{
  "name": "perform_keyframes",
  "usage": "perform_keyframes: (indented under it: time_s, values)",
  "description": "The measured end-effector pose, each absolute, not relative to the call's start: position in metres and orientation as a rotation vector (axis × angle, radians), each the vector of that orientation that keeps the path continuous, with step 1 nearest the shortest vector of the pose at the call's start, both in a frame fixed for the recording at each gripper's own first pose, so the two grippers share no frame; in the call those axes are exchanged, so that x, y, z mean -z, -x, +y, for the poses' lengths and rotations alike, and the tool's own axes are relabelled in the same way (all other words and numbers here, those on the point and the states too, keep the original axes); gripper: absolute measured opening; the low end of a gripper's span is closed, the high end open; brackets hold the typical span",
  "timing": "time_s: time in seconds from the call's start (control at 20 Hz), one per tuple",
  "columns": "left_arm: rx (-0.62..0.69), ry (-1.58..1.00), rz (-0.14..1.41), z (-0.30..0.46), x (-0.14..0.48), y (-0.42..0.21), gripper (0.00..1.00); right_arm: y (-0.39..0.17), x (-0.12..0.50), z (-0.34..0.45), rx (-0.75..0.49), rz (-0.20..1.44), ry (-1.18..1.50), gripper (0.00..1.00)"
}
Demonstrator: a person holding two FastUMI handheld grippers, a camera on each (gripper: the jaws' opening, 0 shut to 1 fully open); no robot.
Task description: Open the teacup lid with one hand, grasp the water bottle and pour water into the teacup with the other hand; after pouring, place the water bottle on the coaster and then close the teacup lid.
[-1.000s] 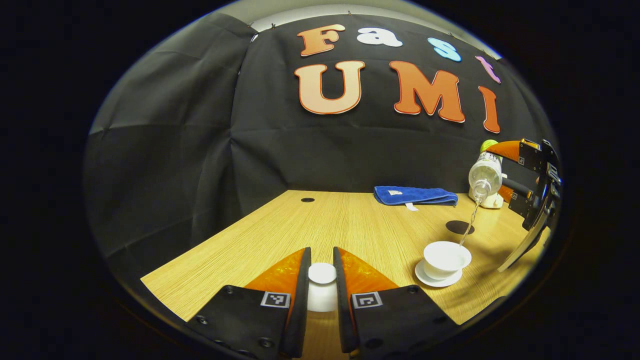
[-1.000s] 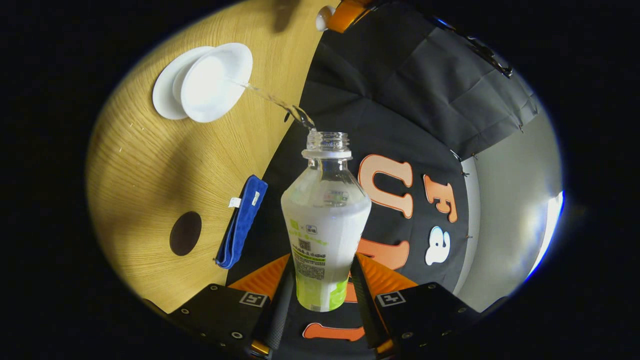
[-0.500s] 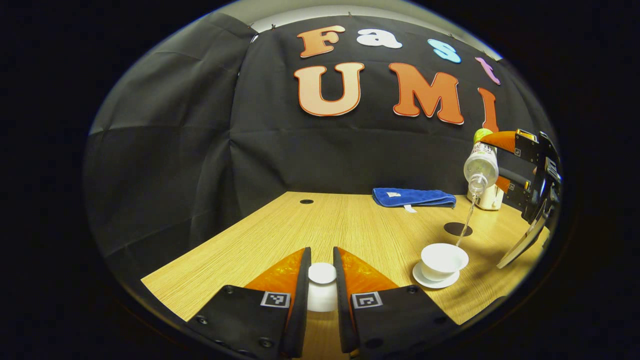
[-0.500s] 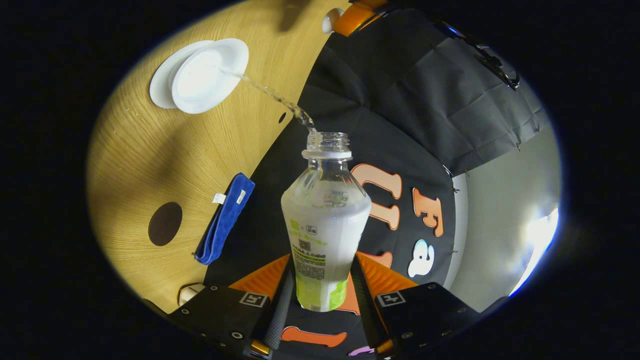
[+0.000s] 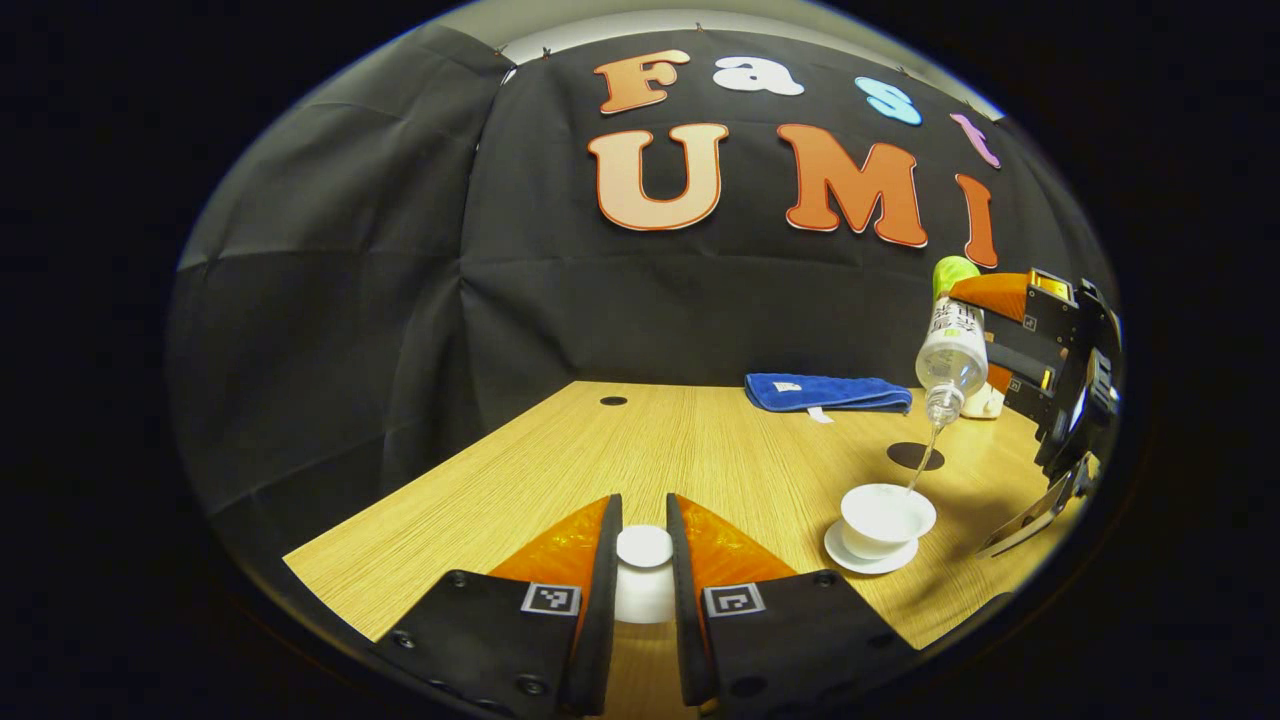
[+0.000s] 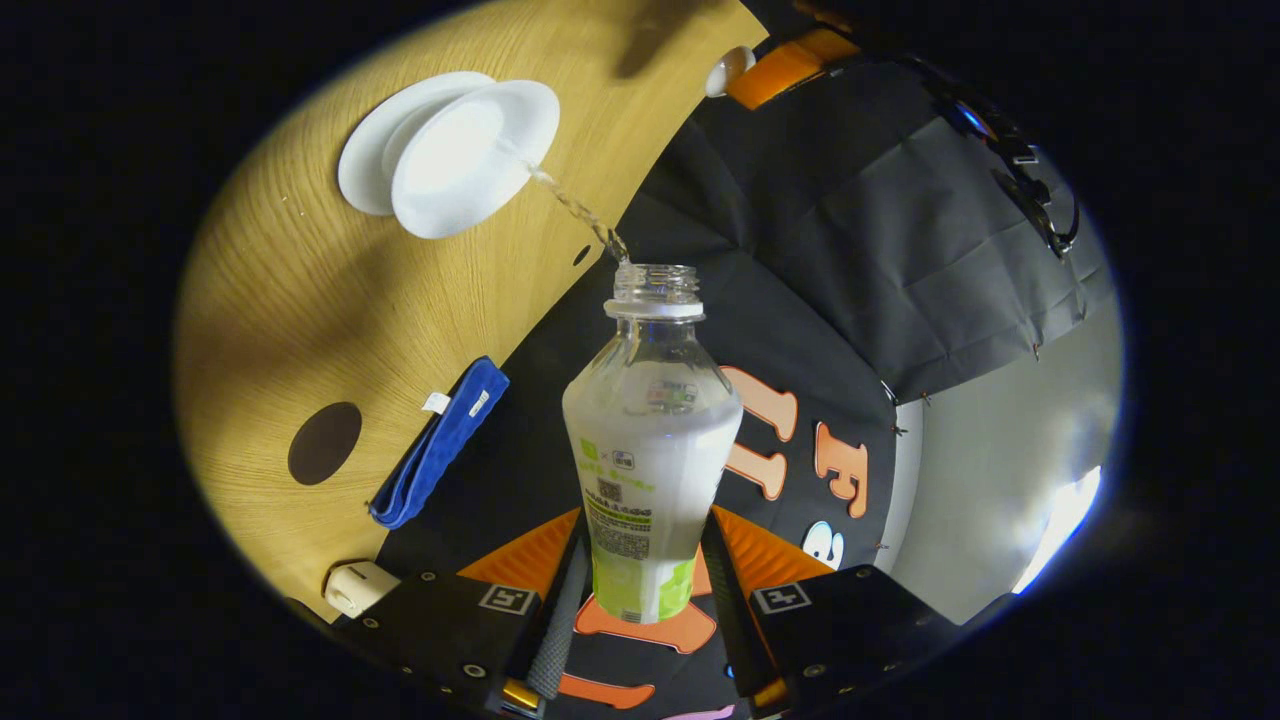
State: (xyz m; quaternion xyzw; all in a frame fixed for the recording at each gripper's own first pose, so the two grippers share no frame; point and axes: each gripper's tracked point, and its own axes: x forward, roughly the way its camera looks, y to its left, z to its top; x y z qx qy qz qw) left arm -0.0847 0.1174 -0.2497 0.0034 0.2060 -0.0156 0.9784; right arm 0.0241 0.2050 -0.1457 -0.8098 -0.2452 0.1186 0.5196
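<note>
The teacup (image 5: 886, 517) is seen uncovered on its saucer (image 5: 868, 560) on the wooden table (image 5: 700, 450), with a thin stream of water (image 6: 575, 210) falling into it from the tilted, uncapped water bottle (image 6: 648, 440), which is clamped between both fingers of the right gripper (image 6: 640, 590). The teacup lid (image 5: 644, 575) is pinched by its knob in the left gripper (image 5: 644, 590); its lower part is hidden. A dark round coaster (image 5: 912, 456), a folded blue cloth (image 5: 828, 392) and a small cream object (image 6: 350, 588), hard to make out, are seen behind.
</note>
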Motion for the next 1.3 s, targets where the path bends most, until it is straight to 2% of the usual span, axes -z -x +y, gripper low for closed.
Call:
perform_keyframes:
  time_s: [0.65,0.95,1.15,1.25,1.3]
  values:
    - [0.057,-0.007,0.407,0.112,0.246,0.085,0.3,0.0,0.162,0.216,-0.346,-0.631,1.982,0.64]
    - [0.076,-0.004,0.386,0.1,0.24,0.083,0.31,0.009,0.179,0.213,-0.407,-0.545,1.903,0.64]
    - [0.093,-0.003,0.379,0.091,0.237,0.081,0.29,0.016,0.196,0.21,-0.482,-0.429,1.745,0.65]
    - [0.099,0.001,0.372,0.086,0.233,0.08,0.32,0.016,0.202,0.208,-0.5,-0.381,1.672,0.65]
    - [0.102,0.004,0.369,0.083,0.232,0.079,0.29,0.017,0.205,0.207,-0.511,-0.348,1.622,0.65]
